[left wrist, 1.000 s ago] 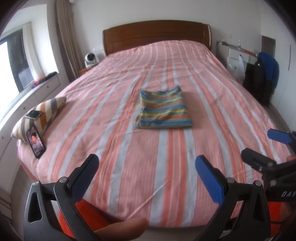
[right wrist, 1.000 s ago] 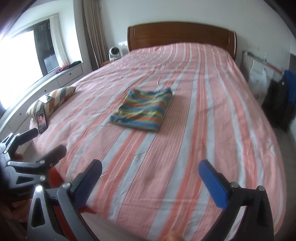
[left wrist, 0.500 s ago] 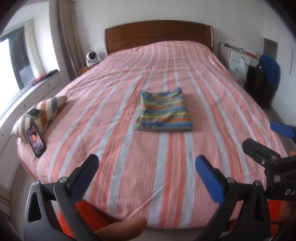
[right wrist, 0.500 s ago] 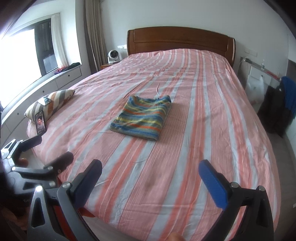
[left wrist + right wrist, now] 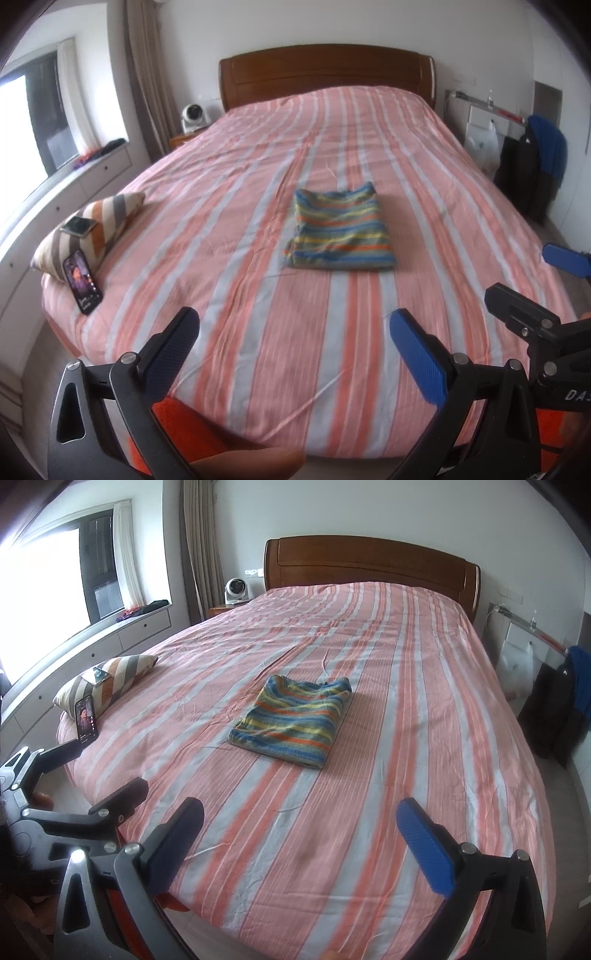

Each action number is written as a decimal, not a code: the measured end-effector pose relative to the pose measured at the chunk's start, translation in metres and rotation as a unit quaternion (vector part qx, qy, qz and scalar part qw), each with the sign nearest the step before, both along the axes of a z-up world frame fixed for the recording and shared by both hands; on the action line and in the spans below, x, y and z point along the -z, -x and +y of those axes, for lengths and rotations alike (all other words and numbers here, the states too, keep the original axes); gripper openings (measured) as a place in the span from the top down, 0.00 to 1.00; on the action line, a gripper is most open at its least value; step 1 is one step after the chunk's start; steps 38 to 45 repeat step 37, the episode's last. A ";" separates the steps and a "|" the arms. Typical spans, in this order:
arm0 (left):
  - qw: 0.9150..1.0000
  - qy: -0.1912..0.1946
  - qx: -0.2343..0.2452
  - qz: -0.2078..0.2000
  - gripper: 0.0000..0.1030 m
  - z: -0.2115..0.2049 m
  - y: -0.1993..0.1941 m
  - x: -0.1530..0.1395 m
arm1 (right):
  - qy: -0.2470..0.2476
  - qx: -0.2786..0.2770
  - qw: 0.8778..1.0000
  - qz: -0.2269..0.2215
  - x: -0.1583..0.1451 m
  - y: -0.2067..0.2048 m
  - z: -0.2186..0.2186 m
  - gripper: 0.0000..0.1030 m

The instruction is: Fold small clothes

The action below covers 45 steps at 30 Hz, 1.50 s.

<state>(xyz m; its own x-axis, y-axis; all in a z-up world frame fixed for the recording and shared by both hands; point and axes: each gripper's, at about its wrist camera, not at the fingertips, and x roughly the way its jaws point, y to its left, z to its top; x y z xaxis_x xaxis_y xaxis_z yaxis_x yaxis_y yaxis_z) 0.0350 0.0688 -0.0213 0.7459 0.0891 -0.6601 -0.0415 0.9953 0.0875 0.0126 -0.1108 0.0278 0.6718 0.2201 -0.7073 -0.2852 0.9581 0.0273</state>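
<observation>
While both tools have drawn back – phone (image 5: 82,281) lower left | left hand-held gripper (image 5: 293,360) wide, empty | striped garment (image 5: 340,230) folded mid-frame on bed (image 5: 229,206) | right hand-held gripper (image 5: 300,843) wide, empty – fold looks finished.

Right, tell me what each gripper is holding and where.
Nothing. The left gripper and right gripper have open, empty jaws; the folded striped garment lies untouched on the bed.

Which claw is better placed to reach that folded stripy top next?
Left, narrowly. The top lies straight ahead of the open left claw; from the open right claw it sits off to the left.
</observation>
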 end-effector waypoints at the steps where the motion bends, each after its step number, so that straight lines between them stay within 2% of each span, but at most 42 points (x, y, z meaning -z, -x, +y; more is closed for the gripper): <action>1: 1.000 -0.005 -0.002 -0.001 0.00 0.000 0.000 0.000 | 0.003 0.002 1.000 -0.003 -0.001 0.000 0.001 0.00; 4: 1.000 -0.011 -0.008 0.002 0.00 0.002 -0.002 0.003 | 0.007 0.008 1.000 -0.005 -0.002 -0.003 0.000 0.00; 10: 1.000 -0.001 -0.015 0.006 0.00 0.006 -0.005 0.003 | 0.006 0.014 1.000 0.007 0.002 -0.007 -0.003 0.00; 26: 0.999 0.011 -0.019 0.026 0.00 0.010 -0.011 0.008 | 0.015 0.012 1.000 0.005 0.007 -0.006 -0.003 0.00; 45: 1.000 0.007 -0.012 0.022 0.00 0.006 -0.010 0.008 | 0.017 0.014 1.000 0.007 0.009 -0.007 -0.005 0.00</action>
